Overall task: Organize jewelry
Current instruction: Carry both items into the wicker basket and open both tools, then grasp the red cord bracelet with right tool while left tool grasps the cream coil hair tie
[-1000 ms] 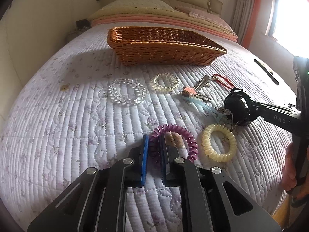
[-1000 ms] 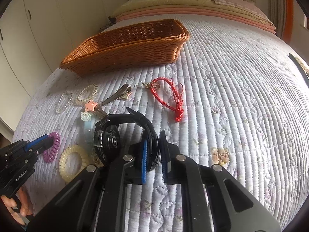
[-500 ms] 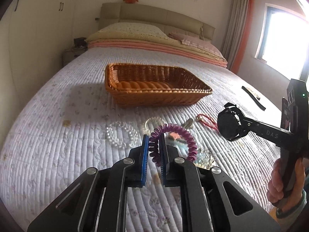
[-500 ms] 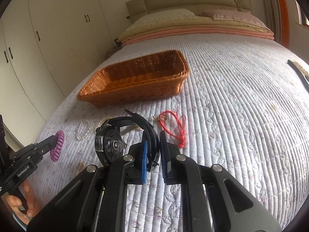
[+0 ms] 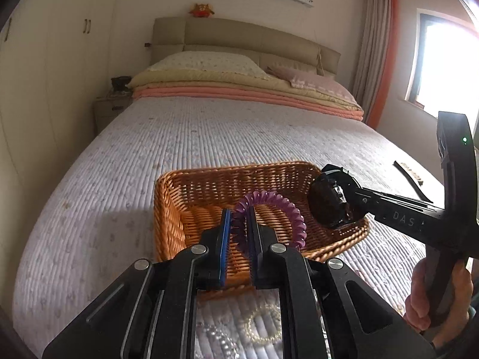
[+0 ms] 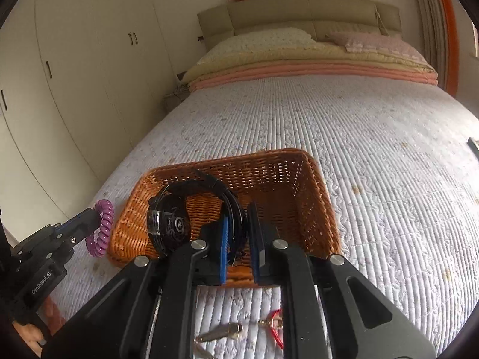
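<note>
My left gripper (image 5: 239, 224) is shut on a purple spiral hair tie (image 5: 281, 209) and holds it over the near edge of the wicker basket (image 5: 170, 209). My right gripper (image 6: 238, 227) is shut on the strap of a black wristwatch (image 6: 167, 221) and holds it above the same basket (image 6: 317, 206). The right gripper with the watch (image 5: 329, 206) shows at the basket's right end in the left wrist view. The left gripper with the hair tie (image 6: 101, 227) shows left of the basket in the right wrist view.
A pearl bracelet (image 5: 263, 323) and a clear bead bracelet (image 5: 218, 338) lie on the quilt (image 5: 209, 131) under my left gripper. A red cord (image 6: 277, 332) and a metal clip (image 6: 221, 332) lie under my right gripper. Pillows and folded blankets (image 5: 239, 89) sit at the head.
Both grippers have lifted their items off the quilt and moved forward to the basket. The hair tie and the watch now hang over it.
</note>
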The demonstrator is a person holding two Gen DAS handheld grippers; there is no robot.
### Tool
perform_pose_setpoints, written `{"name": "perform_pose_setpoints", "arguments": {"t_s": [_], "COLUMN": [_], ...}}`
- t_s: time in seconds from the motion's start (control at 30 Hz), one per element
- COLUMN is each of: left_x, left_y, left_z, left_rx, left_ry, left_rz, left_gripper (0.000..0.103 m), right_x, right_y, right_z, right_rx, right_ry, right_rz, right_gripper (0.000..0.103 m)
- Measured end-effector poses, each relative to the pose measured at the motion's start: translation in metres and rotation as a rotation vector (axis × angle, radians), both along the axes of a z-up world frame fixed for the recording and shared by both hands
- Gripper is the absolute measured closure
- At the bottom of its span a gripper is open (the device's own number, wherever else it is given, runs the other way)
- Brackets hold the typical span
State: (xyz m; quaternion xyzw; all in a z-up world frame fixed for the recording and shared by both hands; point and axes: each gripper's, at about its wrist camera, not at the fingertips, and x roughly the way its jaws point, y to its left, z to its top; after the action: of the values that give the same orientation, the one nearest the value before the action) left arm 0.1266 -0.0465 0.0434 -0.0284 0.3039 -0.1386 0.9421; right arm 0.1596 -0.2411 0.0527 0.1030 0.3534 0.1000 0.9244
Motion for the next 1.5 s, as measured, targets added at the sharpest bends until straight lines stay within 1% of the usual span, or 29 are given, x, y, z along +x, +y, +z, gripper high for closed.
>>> {"name": "perform_pose_setpoints", "arguments": {"t_s": [0.1, 0.2, 0.27, 0.33, 0.47, 0.5, 0.57, 0.6, 0.63, 0.73, 0.77, 0.83, 0.93, 1.03, 1.13, 1.23, 1.33, 1.4, 1.47, 1.5], "left_x": [0.026, 0.037, 0.042, 0.045, 0.052, 0.053, 0.051, 0.048, 0.044, 0.024, 0.014, -0.005, -0.041, -0.080, -0.109, -0.135, -0.153, -0.160, -0.163, -0.163], "left_y": [-0.006, -0.013, -0.017, -0.018, -0.016, -0.014, -0.010, -0.009, -0.007, 0.001, 0.006, 0.015, 0.029, 0.041, 0.041, 0.036, 0.022, 0.007, -0.009, -0.016], "left_z": [-0.022, -0.037, -0.044, -0.048, -0.054, -0.054, -0.051, -0.049, -0.046, -0.032, -0.025, -0.011, 0.011, 0.027, 0.030, 0.021, -0.002, -0.023, -0.046, -0.056], "left_rx": [0.033, 0.078, 0.102, 0.105, 0.110, 0.099, 0.063, 0.055, 0.047, 0.014, -0.009, -0.051, -0.101, -0.143, -0.154, -0.153, -0.122, -0.081, -0.044, -0.037], "left_ry": [0.052, 0.083, 0.100, 0.119, 0.150, 0.155, 0.154, 0.153, 0.144, 0.105, 0.089, 0.057, 0.001, -0.036, -0.046, -0.024, 0.037, 0.085, 0.144, 0.173], "left_rz": [0.006, 0.007, 0.011, 0.014, 0.023, 0.024, 0.015, 0.016, 0.016, 0.004, -0.002, -0.013, -0.022, -0.025, -0.038, -0.070, -0.113, -0.141, -0.159, -0.176], "left_gripper": [0.094, 0.094, 0.094, 0.094, 0.092, 0.092, 0.087, 0.075, 0.068, 0.068, 0.068, 0.064, 0.062, 0.062, 0.062, 0.062, 0.062, 0.062, 0.062, 0.062], "right_x": [0.031, 0.051, 0.052, 0.057, 0.058, 0.057, 0.049, 0.046, 0.040, 0.020, 0.011, -0.013, -0.053, -0.089, -0.120, -0.140, -0.155, -0.158, -0.152, -0.147], "right_y": [0.003, 0.007, 0.011, 0.013, 0.013, 0.013, 0.003, 0.001, 0.000, -0.001, -0.002, -0.003, 0.000, 0.006, 0.003, 0.000, -0.012, -0.020, -0.030, -0.035], "right_z": [-0.022, -0.043, -0.050, -0.055, -0.053, -0.050, -0.044, -0.040, -0.033, -0.014, -0.007, 0.008, 0.025, 0.030, 0.028, 0.017, 0.003, -0.006, -0.015, -0.020], "right_rx": [-0.007, -0.034, -0.052, -0.060, -0.059, -0.055, -0.043, -0.041, -0.038, -0.027, -0.023, -0.022, -0.039, -0.058, -0.084, -0.084, -0.079, -0.087, -0.085, -0.093], "right_ry": [0.084, 0.149, 0.172, 0.186, 0.193, 0.189, 0.168, 0.153, 0.130, 0.085, 0.066, 0.025, -0.032, -0.071, -0.085, -0.063, -0.030, -0.014, 0.006, 0.017], "right_rz": [-0.016, -0.027, -0.029, -0.030, -0.032, -0.034, -0.035, -0.038, -0.038, -0.020, -0.015, 0.000, 0.027, 0.052, 0.065, 0.079, 0.089, 0.066, 0.034, 0.014], "right_gripper": [0.093, 0.093, 0.093, 0.093, 0.091, 0.089, 0.077, 0.065, 0.056, 0.056, 0.056, 0.056, 0.056, 0.056, 0.056, 0.056, 0.057, 0.057, 0.057, 0.059]}}
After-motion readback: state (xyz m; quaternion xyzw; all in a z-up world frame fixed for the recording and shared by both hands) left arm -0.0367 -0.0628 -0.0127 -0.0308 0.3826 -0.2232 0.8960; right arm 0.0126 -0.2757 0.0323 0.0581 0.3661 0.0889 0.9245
